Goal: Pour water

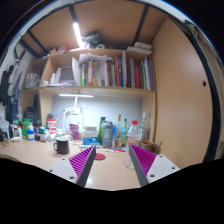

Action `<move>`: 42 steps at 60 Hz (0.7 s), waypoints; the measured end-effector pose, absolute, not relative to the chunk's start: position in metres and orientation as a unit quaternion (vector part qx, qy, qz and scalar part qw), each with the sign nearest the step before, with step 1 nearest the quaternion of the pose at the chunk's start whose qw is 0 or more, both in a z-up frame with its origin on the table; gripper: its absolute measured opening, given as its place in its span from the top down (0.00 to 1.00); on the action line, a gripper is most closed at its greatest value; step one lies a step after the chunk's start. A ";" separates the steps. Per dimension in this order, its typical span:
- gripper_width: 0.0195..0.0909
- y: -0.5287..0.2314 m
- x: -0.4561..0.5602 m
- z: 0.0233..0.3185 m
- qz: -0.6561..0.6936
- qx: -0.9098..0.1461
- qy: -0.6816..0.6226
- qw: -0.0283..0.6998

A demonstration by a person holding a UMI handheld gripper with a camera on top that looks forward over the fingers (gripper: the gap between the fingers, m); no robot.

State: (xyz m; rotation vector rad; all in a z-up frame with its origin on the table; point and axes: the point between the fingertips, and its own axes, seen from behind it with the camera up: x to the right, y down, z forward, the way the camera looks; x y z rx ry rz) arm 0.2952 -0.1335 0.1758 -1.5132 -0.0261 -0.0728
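Observation:
My gripper (112, 163) hovers over a light wooden desk (110, 175), open, with only bare desk between its purple pads (84, 160). Beyond the fingers, at the back of the desk, stand several bottles: a clear plastic bottle (134, 133) and a grey-green one (107, 134). A black mug (62, 146) stands farther left, beyond the left finger. A red round coaster (100, 156) lies on the desk just ahead of the fingers.
A shelf of books (110, 73) runs above the desk under a lit lamp bar (76, 96). Small jars and cans (30, 130) crowd the desk's left end. A wooden side panel (180, 100) closes the right side.

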 end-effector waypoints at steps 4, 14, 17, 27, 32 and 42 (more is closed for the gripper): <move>0.24 -0.106 0.321 0.171 -0.038 -0.689 -0.003 0.724; 0.24 -0.028 0.375 0.151 -0.082 -0.704 -0.004 0.706; 0.24 -0.007 0.391 0.146 -0.091 -0.705 -0.001 0.703; 0.24 0.048 0.402 0.104 -0.065 -0.732 0.001 0.678; 0.23 0.070 0.410 0.094 -0.075 -0.736 0.000 0.672; 0.24 0.113 0.426 0.092 -0.088 -0.732 0.014 0.676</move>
